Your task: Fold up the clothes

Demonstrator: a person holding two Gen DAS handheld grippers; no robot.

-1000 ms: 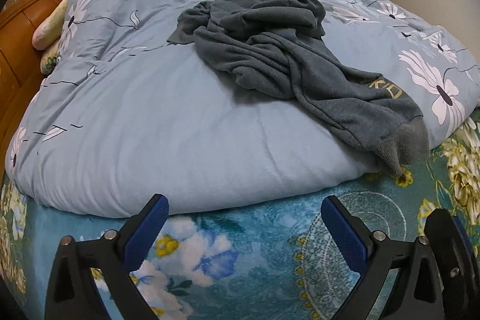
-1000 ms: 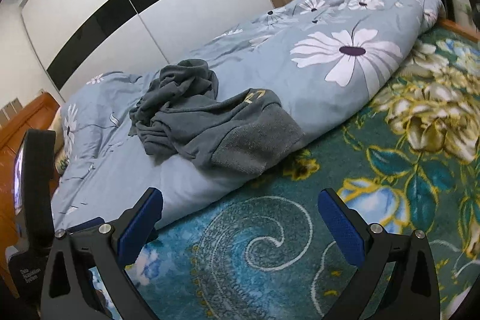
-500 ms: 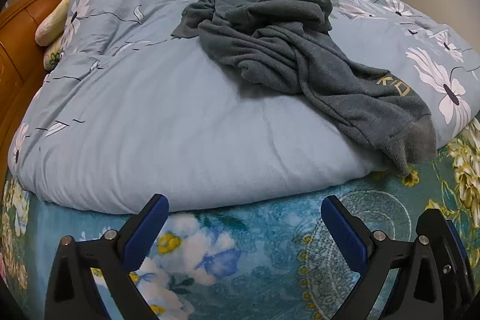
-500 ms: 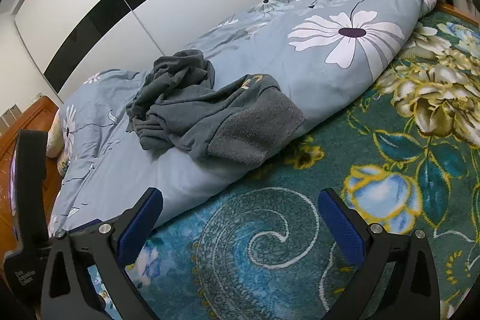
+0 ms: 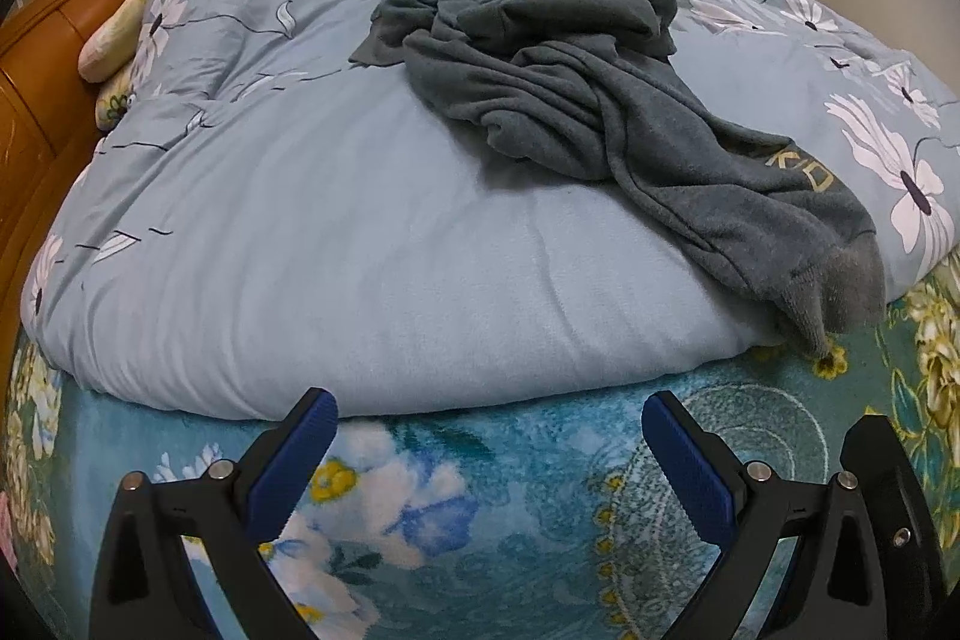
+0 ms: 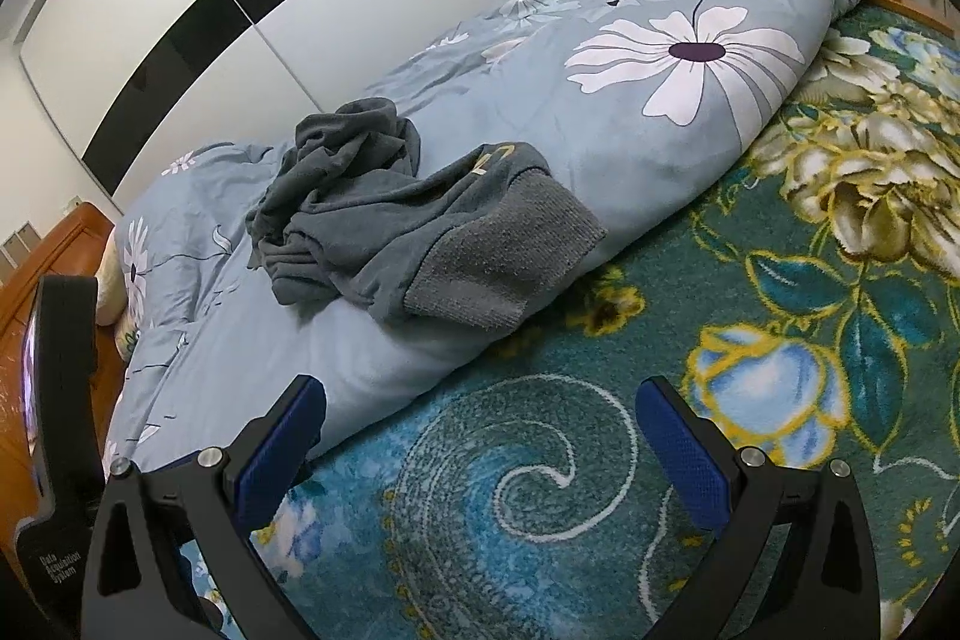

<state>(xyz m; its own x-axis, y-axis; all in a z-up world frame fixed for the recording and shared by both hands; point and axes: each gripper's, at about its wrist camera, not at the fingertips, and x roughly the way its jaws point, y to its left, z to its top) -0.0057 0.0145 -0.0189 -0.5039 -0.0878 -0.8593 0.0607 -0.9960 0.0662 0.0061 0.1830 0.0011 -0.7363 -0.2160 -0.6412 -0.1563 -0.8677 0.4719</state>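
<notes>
Wooden headboard [image 5: 36, 58] at far left, a pillow [image 5: 114, 31] tucked against it. Light blue duvet [image 5: 336, 232] with white flowers covers most of the bed. Left gripper [image 5: 489, 421] hangs low over the teal floral blanket [image 5: 480, 508], jaws spread wide, nothing between them. Right of centre on the duvet lies the grey sweater [image 5: 576, 94], crumpled in a heap (not folded at all): bunched and twisted at the top, one long part trailing down to the right with gold lettering near its end. Its ribbed hem [image 5: 840, 292] droops over the duvet edge, just reaching the blanket. Right gripper [image 6: 480, 409] also spread wide and empty, over the blanket, well apart from the sweater [image 6: 384, 214], which sits up-left of it. The ribbed hem [image 6: 504, 262] faces this camera.
</notes>
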